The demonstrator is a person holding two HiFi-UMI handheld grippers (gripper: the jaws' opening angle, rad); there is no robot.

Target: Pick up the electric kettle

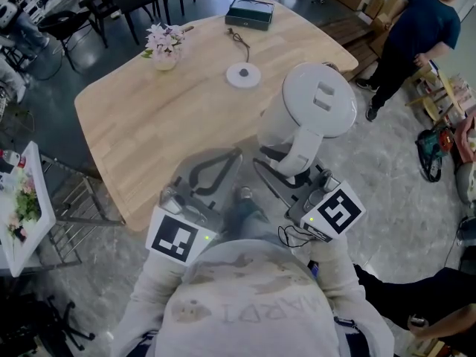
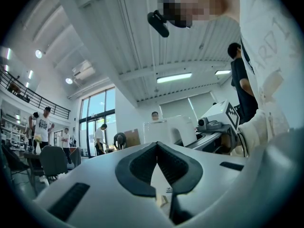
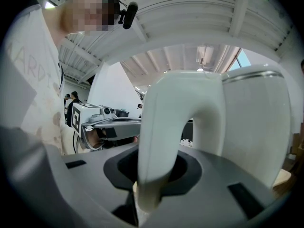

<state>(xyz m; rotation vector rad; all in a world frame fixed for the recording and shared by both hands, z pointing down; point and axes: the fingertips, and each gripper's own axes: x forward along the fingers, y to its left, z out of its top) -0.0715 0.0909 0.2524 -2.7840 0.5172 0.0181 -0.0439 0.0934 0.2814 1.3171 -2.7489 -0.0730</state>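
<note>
We've got the kettle (image 1: 309,114) upright at the table's (image 1: 149,125) right edge, long axis vertical, handle facing near, towards us. Right gripper (image 3: 151,177) is clamped on that handle. Left gripper (image 2: 157,146) is pinched closed, empty, just left. The base (image 1: 243,74) lies apart, farther left. Flowers (image 1: 163,44) stand beyond it, with a box (image 1: 250,13) at the far edge.

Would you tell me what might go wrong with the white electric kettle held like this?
The right gripper clamps only the white electric kettle's handle, so it may swing or slip. It seems to hang at the light wooden table's edge, partly over the grey floor; a drop would land hard. The shut left gripper offers no support.
</note>
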